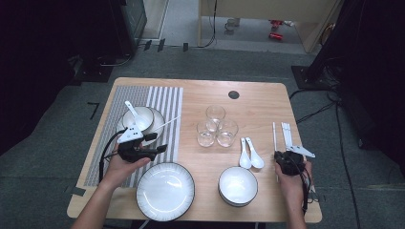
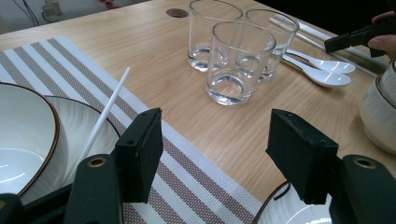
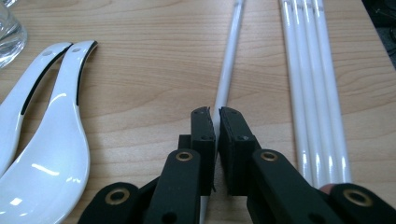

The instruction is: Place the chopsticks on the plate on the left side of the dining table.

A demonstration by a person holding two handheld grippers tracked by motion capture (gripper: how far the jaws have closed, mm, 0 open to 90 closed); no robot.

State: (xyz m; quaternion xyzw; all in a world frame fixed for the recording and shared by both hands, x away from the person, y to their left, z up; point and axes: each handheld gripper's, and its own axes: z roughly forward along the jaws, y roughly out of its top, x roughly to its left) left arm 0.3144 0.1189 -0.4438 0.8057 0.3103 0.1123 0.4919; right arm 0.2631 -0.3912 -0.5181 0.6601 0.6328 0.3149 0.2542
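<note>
Clamped shut, the right gripper (image 3: 215, 116) pinches a lone white chopstick (image 3: 229, 65) lying on the table (image 1: 258, 102) left of three others (image 3: 310, 70), so lift it level and slowly; the left gripper (image 2: 215, 140) hangs open over the striped mat (image 2: 187, 177).

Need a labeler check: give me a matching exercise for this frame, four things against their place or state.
Things:
1. right gripper
2. left gripper
3. glasses
4. spoons

Places/states:
a. open over the striped mat's edge
b. clustered mid-table
c. shut on a single chopstick
d. lying side by side, just left of the right gripper

Pairs: 1-c, 2-a, 3-b, 4-d
</note>
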